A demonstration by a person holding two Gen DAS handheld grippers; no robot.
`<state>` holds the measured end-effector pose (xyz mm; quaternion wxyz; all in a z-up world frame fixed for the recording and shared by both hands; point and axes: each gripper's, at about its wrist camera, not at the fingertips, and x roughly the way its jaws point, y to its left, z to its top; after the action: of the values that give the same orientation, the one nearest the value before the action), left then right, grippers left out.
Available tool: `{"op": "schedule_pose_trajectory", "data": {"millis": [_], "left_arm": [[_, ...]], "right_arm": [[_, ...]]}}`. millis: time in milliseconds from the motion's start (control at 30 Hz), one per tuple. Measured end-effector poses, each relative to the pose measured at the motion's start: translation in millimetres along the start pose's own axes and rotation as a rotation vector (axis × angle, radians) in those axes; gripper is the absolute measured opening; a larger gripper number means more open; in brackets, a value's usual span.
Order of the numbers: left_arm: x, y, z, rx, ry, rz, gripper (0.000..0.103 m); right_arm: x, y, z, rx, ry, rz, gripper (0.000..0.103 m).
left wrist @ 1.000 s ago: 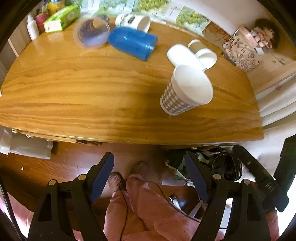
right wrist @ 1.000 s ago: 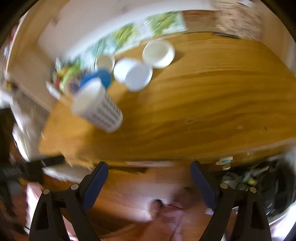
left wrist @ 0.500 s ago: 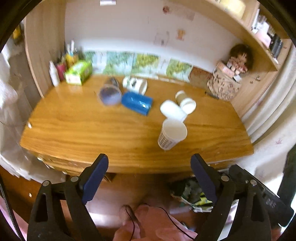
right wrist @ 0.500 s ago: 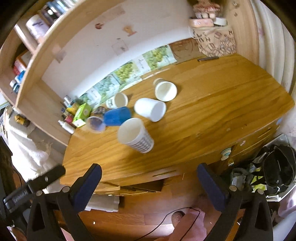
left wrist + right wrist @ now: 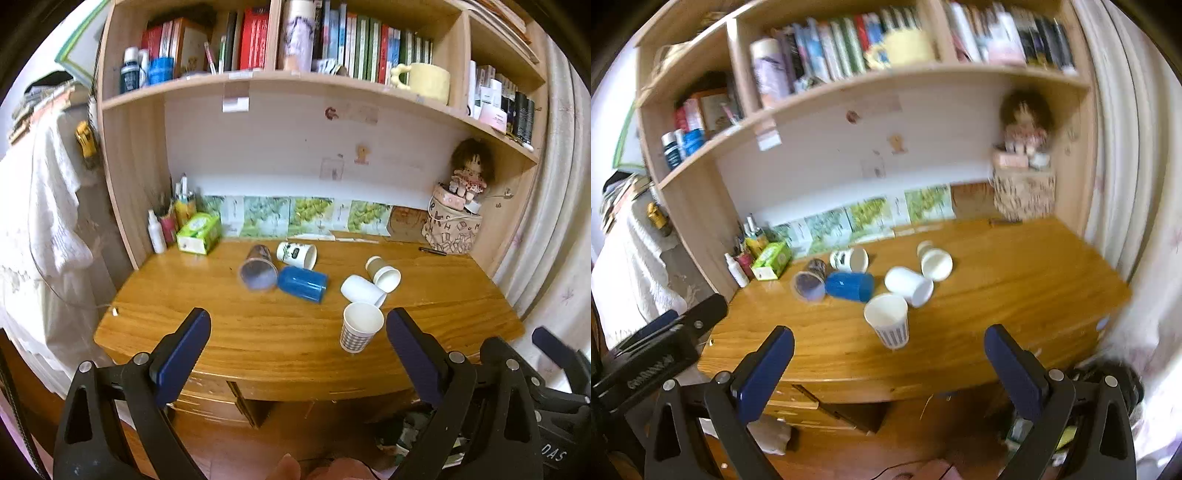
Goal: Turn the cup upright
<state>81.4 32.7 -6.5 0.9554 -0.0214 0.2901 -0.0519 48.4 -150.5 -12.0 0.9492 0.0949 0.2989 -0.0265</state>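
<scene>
A checked paper cup [image 5: 359,331] stands upright on the wooden desk [image 5: 258,332]; it also shows in the right wrist view [image 5: 889,320]. Behind it several cups lie on their sides: a blue cup [image 5: 303,284], a clear cup [image 5: 257,270], a white mug [image 5: 297,254], a white cup [image 5: 362,291] and a brown paper cup [image 5: 384,274]. My left gripper [image 5: 297,341] is open and empty, held back off the desk's front edge. My right gripper [image 5: 888,354] is open and empty, also back from the desk.
A green tissue box [image 5: 198,233] and bottles [image 5: 157,236] stand at the desk's back left. A patterned bag with a doll [image 5: 452,225] stands at the back right. Bookshelves [image 5: 295,81] hang above. Drawers [image 5: 221,398] sit under the desk.
Both grippers have pulled back and tilted up from the desk, so the shelves came into view. The checked cup stays upright in the same spot.
</scene>
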Motion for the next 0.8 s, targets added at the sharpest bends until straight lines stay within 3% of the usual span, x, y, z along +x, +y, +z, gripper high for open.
{"op": "schedule_pose_trajectory", "data": {"millis": [100, 267, 800], "left_arm": [[-12, -2, -3, 0.024, -0.046, 0.047, 0.097], [-24, 3, -2, 0.024, -0.088, 0.060, 0.097], [-25, -3, 0, 0.056, -0.129, 0.065, 0.097]], "right_arm": [[-11, 10, 0, -0.034, -0.048, -0.001, 0.103], [-19, 13, -1, -0.032, -0.083, -0.008, 0.103], [-24, 13, 1, -0.031, -0.111, -0.025, 0.103]]}}
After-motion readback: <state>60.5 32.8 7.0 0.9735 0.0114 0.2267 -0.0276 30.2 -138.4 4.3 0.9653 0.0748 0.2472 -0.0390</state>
